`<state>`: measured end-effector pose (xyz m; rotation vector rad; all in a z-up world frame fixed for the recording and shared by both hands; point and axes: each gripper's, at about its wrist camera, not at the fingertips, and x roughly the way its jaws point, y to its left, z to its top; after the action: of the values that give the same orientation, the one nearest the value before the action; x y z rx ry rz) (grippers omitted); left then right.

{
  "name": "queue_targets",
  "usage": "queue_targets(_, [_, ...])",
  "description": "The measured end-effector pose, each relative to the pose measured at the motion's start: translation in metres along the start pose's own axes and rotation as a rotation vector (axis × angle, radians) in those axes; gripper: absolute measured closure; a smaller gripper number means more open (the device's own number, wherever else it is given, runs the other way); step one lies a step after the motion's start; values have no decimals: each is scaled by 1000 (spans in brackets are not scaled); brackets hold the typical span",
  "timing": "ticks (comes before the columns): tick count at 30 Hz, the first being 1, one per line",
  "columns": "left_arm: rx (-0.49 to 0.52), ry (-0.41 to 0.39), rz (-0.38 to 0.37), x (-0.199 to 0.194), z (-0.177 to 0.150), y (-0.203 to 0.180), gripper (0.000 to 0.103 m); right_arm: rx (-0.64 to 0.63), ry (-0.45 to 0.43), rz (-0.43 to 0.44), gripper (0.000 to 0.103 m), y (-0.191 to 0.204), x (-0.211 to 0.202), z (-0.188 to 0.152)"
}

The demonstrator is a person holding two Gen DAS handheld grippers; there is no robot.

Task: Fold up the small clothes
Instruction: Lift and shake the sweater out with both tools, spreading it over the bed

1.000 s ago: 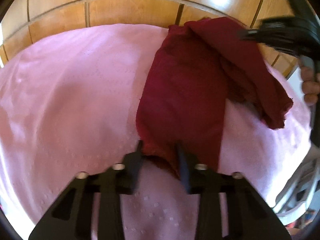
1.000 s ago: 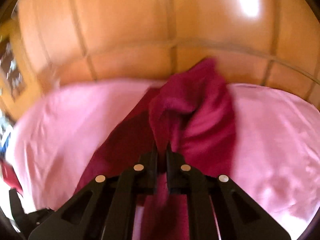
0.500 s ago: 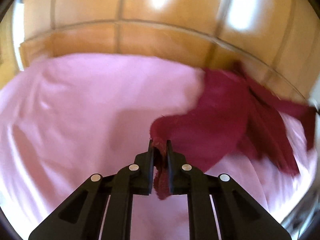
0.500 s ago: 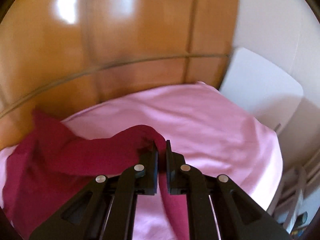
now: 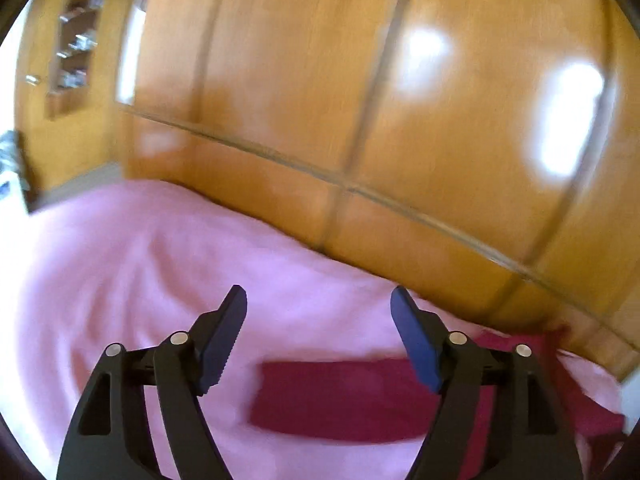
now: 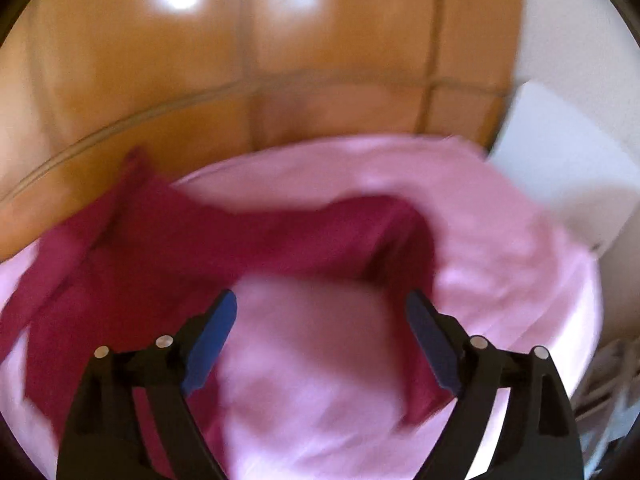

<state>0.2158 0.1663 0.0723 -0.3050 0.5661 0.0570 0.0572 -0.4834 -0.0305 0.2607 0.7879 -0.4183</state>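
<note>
A dark red garment lies spread on the pink bedsheet. In the left wrist view its left end shows as a flat band below and between my fingers. My left gripper is open and empty above it. In the right wrist view the red garment stretches from the left across the middle, with part of it draped on the right; the view is blurred. My right gripper is open and empty, over pink sheet just in front of the garment.
A glossy wooden wardrobe runs along the far side of the bed. A white panel stands at the bed's right end. A shelf with small items is at the far left.
Both grippers were shut on the red garment half a second ago; now both are open and have let it go. The garment lies spread out on the sheet.
</note>
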Motion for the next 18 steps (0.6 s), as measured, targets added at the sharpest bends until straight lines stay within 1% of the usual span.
queue_targets(1, [25,36,-47,3,-11,-9,30,-6,33,49,14,7,0,-12])
queue_targets(3, [102,149,-180,11,-50,-31,30,3,109,151,14,21,4,-39])
queue_targets(4, [130,207,-223,16,-69,-39,30,9,149,197,14,29,7,-53])
queue_targets(5, [161,279,-267,22,-92,-50,30,7,184,225,14,38,11,-66])
queue_targets(6, [183,337,-298,27,-110,-58,30,1,208,234,15,44,17,-74])
queue_targets(7, [215,417,-330,35,-136,-69,32,-8,232,239,18,50,22,-83])
queue_targets(8, [231,465,-348,42,-152,-76,36,-11,252,242,23,55,26,-90])
queue_targets(9, [246,525,-374,49,-173,-86,38,-12,278,250,40,60,31,-97])
queue_targets(10, [251,557,-384,49,-186,-92,44,-22,298,256,51,66,34,-102])
queue_targets(11, [252,591,-393,51,-198,-100,48,-34,292,245,53,70,34,-104])
queue_targets(12, [256,593,-389,52,-205,-105,48,-58,281,240,64,76,31,-105])
queue_targets(13, [281,559,-379,49,-209,-111,59,-70,280,251,79,80,28,-104])
queue_targets(14, [299,552,-385,46,-211,-115,79,-80,274,255,85,82,24,-101])
queue_targets(15, [302,550,-381,45,-211,-116,86,-91,261,256,89,82,20,-98])
queue_targets(16, [289,544,-379,42,-207,-114,91,-96,247,257,90,82,15,-94])
queue_targets(17, [281,535,-385,36,-200,-110,94,-99,226,263,90,80,10,-92])
queue_targets(18, [282,508,-387,26,-195,-105,95,-95,193,274,90,77,-3,-86])
